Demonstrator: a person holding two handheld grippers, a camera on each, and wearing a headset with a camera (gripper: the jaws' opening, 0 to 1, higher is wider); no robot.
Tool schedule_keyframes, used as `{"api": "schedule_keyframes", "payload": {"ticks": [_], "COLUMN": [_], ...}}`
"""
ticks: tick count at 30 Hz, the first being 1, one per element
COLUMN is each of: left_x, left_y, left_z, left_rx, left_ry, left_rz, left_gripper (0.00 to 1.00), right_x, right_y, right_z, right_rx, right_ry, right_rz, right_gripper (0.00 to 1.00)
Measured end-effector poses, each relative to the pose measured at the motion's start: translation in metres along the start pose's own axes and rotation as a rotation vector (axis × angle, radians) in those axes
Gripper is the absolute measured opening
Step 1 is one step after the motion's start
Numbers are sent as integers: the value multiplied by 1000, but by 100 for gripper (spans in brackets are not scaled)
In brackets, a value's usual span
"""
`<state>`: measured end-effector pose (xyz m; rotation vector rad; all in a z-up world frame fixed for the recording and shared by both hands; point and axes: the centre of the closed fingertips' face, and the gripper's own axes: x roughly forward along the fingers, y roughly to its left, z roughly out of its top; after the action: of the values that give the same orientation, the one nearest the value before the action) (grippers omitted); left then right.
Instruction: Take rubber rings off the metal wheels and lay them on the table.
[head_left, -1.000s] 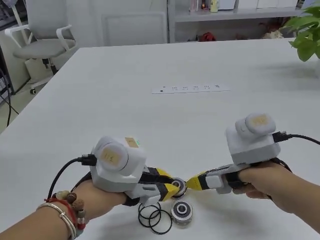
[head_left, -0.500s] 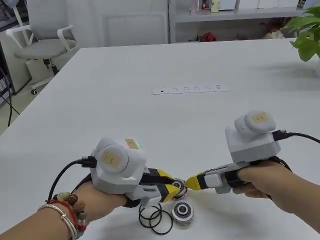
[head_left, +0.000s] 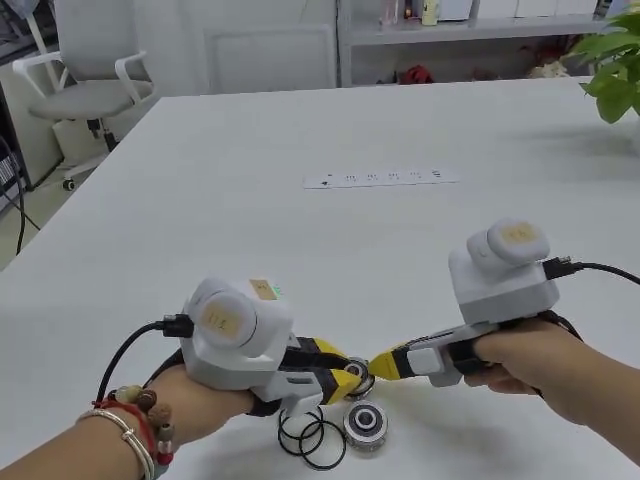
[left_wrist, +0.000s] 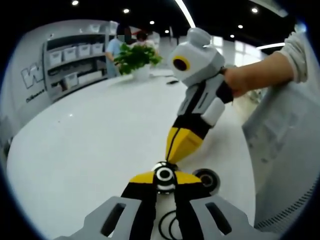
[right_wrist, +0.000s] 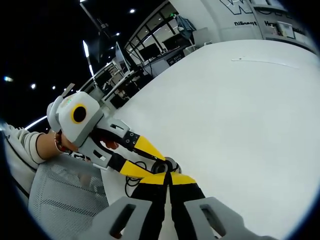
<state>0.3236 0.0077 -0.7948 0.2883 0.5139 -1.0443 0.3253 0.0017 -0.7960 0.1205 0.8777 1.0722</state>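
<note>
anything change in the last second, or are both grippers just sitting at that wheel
Nothing visibly moved, and nothing was gripped or released. The left gripper stays shut on the metal wheel, with the right gripper still holding its closed jaws at the wheel's rim. The second wheel and the loose rubber rings lie where they were on the table.

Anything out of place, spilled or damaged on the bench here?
Nothing stands out. The left gripper clamps a metal wheel, with the right gripper held shut, its tips at the wheel's edge. A second wheel lies flat on the table beside loose, overlapping rubber rings, all looking intact.
</note>
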Motion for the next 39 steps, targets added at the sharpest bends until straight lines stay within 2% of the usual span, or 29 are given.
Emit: {"api": "schedule_keyframes", "payload": {"ticks": [14, 15, 16, 17, 18, 19, 20, 22, 23, 25, 29, 31, 32, 39], "left_x": [0, 0, 0, 0, 0, 0, 0, 0, 0, 0, 0, 0, 0, 0], "left_y": [0, 0, 0, -1, -1, 0, 0, 0, 0, 0, 0, 0, -1, -1], "left_z": [-1, 0, 0, 0, 0, 0, 0, 0, 0, 0, 0, 0, 0, -1], "left_rx": [-1, -1, -1, -1, -1, -2, -3, -4, -4, -4, -3, -3, -3, -3], "left_ry": [-3, -4, -5, -5, -6, -8, -9, -12, -12, -12, -12, -12, -12, -13], "left_rz": [1, 1, 1, 1, 1, 1, 1, 1, 1, 2, 2, 2, 1, 1], "left_gripper": [14, 14, 14, 14, 14, 14, 14, 14, 14, 14, 14, 14, 14, 14], "right_x": [1, 1, -4, -5, -7, -8, -8, -7, -6, -4, 2, 3, 3, 1], "right_y": [5, 27, 37, 36, 31, 29, 26, 2, -1, -6, -5, -3, -1, -3], "right_z": [3, 20, 37, 44, 49, 49, 46, 30, 26, 7, 0, -2, 1, 0], "right_rx": [-10, 41, 132, 126, 53, 25, 3, -54, -67, -115, -141, -176, -195, -182], "right_ry": [-7, -104, -172, -190, -205, -197, -181, -111, -94, -9, 20, 36, 19, 29], "right_rz": [19, 143, 203, 192, 144, 120, 97, -2, -14, -35, -34, -41, -35, -47], "right_gripper": [0, 0, 0, 0, 0, 0, 0, 0, 0, 0, 0, 0, 0, 1]}}
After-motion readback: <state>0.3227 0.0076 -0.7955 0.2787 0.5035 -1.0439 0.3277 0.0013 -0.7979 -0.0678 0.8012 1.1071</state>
